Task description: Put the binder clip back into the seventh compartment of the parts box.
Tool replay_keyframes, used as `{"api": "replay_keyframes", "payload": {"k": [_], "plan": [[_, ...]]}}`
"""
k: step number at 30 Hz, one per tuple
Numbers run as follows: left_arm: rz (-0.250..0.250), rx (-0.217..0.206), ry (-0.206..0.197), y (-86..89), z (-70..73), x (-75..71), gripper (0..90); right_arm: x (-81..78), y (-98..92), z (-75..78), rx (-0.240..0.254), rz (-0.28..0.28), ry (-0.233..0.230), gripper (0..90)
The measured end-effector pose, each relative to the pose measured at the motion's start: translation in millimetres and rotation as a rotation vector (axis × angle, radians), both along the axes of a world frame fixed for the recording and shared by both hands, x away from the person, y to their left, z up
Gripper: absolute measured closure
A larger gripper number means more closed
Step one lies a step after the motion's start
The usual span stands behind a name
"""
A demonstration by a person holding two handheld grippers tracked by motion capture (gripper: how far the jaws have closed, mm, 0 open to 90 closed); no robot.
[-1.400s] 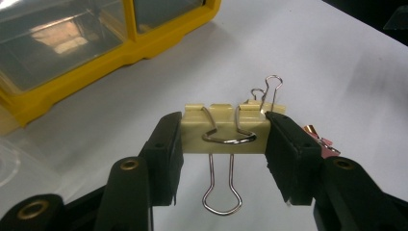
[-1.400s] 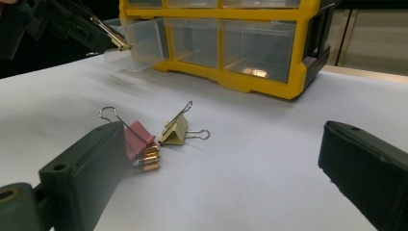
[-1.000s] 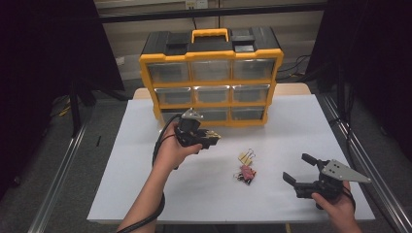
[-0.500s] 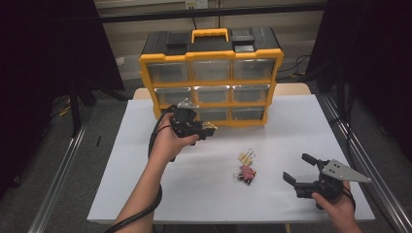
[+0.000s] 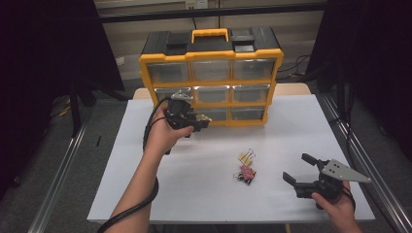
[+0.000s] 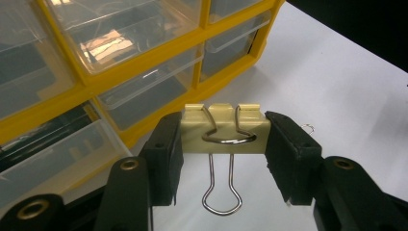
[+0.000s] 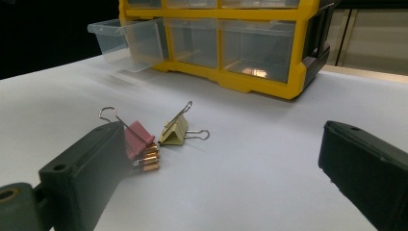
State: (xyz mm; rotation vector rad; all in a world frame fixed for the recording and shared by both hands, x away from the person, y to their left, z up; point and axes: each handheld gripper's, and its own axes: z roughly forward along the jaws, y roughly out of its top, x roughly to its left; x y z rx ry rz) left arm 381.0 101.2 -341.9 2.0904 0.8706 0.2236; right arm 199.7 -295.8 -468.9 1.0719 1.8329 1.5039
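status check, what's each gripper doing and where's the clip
Left gripper shut on cream binder clip, up by the yellow drawer cabinet, near its open bottom drawer. Right gripper open, empty, beside loose clips on table. Nothing in the way.

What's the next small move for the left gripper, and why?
Probably carry the yellow binder clip over the pulled-out bottom-left drawer and open there. The left gripper is shut on the clip by its ends, right in front of the organizer, and that drawer stands open.

Both forearms bare. Left gripper (image 5: 203, 122) black, thick black cable trailing. Right gripper (image 5: 301, 168) black, grey three-cornered plate; brass-ringed holes in jaws.
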Motion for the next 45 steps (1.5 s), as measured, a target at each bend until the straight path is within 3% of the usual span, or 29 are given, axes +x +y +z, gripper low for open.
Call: {"api": "replay_keyframes", "payload": {"k": [2,3,5,6,7,9,10,13,15,16,17,19,20,25,26,27,33,37,40,45], "plan": [[-0.006,0.034,0.009,3.3,2.9,1.5,50.1,-0.1,-0.1,0.0,0.000,0.000,0.001,2.6],[0.019,-0.002,0.005,2.3,1.9,2.0,50.1,0.0,0.0,0.0,0.000,-0.001,0.000,2.6],[0.005,0.022,0.006,6.0,3.9,4.3,50.1,0.0,0.0,0.1,0.000,0.001,0.000,2.6],[0.020,-0.001,0.006,5.6,3.8,4.9,50.1,0.1,0.0,0.1,0.000,0.000,0.000,2.6],[0.013,0.028,0.003,7.8,5.6,6.1,50.1,0.2,0.0,0.0,0.000,-0.001,-0.001,2.6],[0.024,0.014,0.007,8.4,6.7,7.2,50.1,0.2,-0.1,0.0,0.001,-0.001,0.000,2.6],[0.018,0.037,0.007,10.0,8.5,8.2,50.1,0.2,0.0,0.0,0.000,-0.001,0.000,2.6],[0.054,-0.007,0.009,9.9,9.6,9.9,50.1,0.2,-0.1,0.0,0.000,0.000,0.000,2.6],[0.066,-0.004,0.010,12.1,11.7,11.4,50.1,0.3,-0.2,-0.1,0.000,0.000,0.001,2.6],[0.049,0.020,0.009,14.7,13.1,13.0,50.1,0.4,-0.4,0.0,-0.002,0.000,-0.003,2.6],[0.072,-0.008,0.012,14.3,13.0,13.2,50.1,0.4,-0.4,0.1,-0.002,-0.001,-0.004,2.6],[0.066,0.023,0.008,18.1,15.1,15.3,50.1,0.4,-0.2,0.1,-0.002,-0.002,-0.004,2.6],[0.080,-0.002,0.014,18.1,15.0,15.7,50.1,0.3,-0.2,0.1,-0.001,-0.001,-0.003,2.6],[0.096,0.016,0.015,23.4,16.3,18.9,50.1,0.5,-0.5,0.1,-0.003,-0.002,-0.006,2.6],[0.108,0.000,0.017,23.3,15.6,19.3,50.1,0.5,-0.5,0.1,-0.003,-0.001,-0.004,2.6],[0.093,0.035,0.017,26.1,17.0,20.5,50.1,0.5,-0.5,0.1,-0.002,-0.001,-0.004,2.6],[0.111,0.025,0.014,30.5,15.8,24.4,50.1,0.4,-0.1,0.0,-0.001,-0.001,-0.003,2.6],[0.122,0.050,0.015,35.5,16.4,27.4,50.1,0.5,-0.5,0.0,-0.003,0.000,-0.003,2.6],[0.151,0.026,0.017,36.7,14.4,29.0,50.1,0.5,-0.4,-0.1,-0.002,0.000,-0.003,2.6],[0.171,0.033,0.018,40.5,13.1,32.2,50.1,0.3,0.0,0.0,0.002,0.001,0.002,2.6]]}}
